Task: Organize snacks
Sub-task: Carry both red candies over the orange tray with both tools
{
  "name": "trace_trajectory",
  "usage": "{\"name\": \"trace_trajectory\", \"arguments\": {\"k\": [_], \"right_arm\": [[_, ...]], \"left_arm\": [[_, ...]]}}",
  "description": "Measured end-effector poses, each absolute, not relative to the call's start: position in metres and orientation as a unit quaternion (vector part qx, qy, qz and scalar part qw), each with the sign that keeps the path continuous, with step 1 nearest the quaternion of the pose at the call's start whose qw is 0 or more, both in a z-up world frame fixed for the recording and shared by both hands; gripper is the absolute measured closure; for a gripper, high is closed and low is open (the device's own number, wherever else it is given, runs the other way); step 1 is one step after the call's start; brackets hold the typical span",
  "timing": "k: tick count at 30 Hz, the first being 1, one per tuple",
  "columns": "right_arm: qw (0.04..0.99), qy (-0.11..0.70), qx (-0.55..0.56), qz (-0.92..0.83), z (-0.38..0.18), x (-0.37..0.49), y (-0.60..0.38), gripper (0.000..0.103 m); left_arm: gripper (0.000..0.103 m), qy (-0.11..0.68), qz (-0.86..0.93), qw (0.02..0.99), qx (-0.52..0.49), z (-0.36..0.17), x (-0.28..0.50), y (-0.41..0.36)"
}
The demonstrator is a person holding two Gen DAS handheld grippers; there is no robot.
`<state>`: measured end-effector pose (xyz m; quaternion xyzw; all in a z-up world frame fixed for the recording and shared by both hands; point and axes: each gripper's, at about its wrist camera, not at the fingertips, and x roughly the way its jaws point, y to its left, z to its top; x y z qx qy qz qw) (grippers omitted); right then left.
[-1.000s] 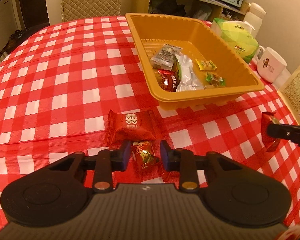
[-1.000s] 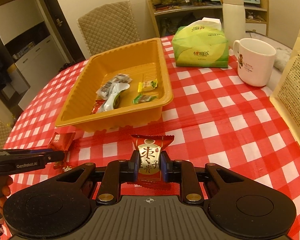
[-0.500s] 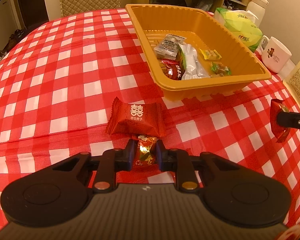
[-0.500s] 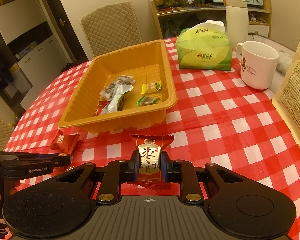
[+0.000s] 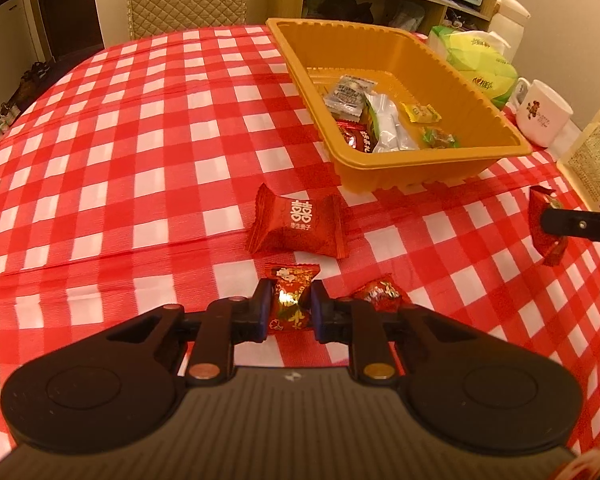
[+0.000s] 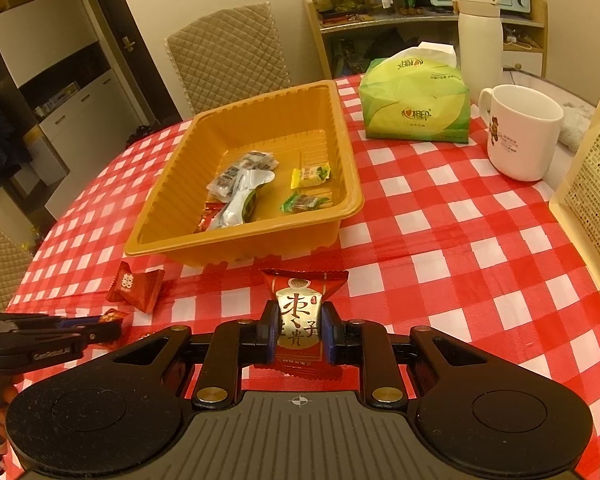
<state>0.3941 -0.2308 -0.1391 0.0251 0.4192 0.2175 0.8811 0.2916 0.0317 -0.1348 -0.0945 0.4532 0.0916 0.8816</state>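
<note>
Pinching a small red candy (image 5: 290,304) in your left gripper (image 5: 288,308), you held a red-gold packet (image 6: 300,320) clamped in your right gripper (image 6: 300,330), both near the orange tray (image 6: 350,184).

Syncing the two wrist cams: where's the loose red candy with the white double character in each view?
Left wrist: red candy lies centre frame on the checked cloth, just ahead of the gripper.
Right wrist: same candy lies lower left.
Shared landmark: the orange tray, with the candy before its near wall.
</note>
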Motion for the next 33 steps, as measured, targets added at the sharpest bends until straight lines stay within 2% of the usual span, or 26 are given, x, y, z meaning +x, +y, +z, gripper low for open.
{"name": "trace_trajectory", "arguments": {"k": [6,13,22,33], "right_arm": [[0.881,0.413,0.026,0.229,-0.131,0.395,-0.229,0.081],[0.886,0.389,0.014,0.253,-0.112,0.410,-0.221,0.081],[0.896,0.351,0.001,0.273,-0.095,0.465,-0.201,0.081],[0.891,0.360,-0.007,0.278,-0.114,0.536,-0.183,0.081]], "left_arm": [[0.085,0.428,0.079,0.895,-0.100,-0.108,0.281,0.032],[0.085,0.392,0.059,0.913,-0.100,-0.075,0.302,0.031],[0.085,0.373,0.036,0.922,-0.097,-0.062,0.369,0.025],[0.085,0.374,0.040,0.923,-0.086,-0.071,0.457,0.035]]}}
